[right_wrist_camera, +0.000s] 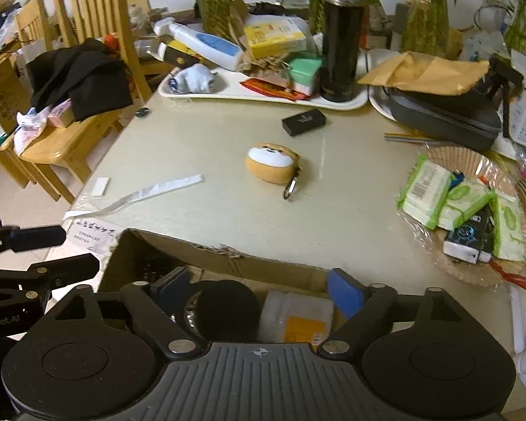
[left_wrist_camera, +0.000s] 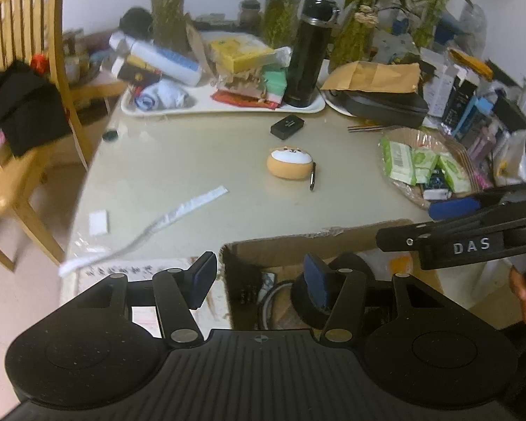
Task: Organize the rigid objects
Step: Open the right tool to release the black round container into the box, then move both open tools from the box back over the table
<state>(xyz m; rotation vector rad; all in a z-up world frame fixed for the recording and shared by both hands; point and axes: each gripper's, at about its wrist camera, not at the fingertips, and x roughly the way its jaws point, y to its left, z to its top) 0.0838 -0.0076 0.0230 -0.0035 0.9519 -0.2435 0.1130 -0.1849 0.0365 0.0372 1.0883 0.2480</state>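
Observation:
An orange and white dog-shaped case [left_wrist_camera: 290, 162] with a clip lies mid-table; it also shows in the right wrist view [right_wrist_camera: 270, 163]. A small black box [left_wrist_camera: 287, 126] [right_wrist_camera: 303, 121] lies behind it. A cardboard box [left_wrist_camera: 263, 247] [right_wrist_camera: 207, 254] at the near table edge holds a black round thing [right_wrist_camera: 224, 307] and a white container [right_wrist_camera: 296, 315]. My left gripper [left_wrist_camera: 261, 279] is open and empty over the box's left side. My right gripper [right_wrist_camera: 259, 294] is open and empty above the box.
A white tray [left_wrist_camera: 224, 107] at the back holds a tall black flask [left_wrist_camera: 307, 52], bottles and packets. A wicker basket [right_wrist_camera: 470, 270] with green packets sits right. A dark case [right_wrist_camera: 445, 112] lies at back right. Wooden chairs [right_wrist_camera: 70, 133] stand left. A white strip [right_wrist_camera: 140, 193] lies on the table.

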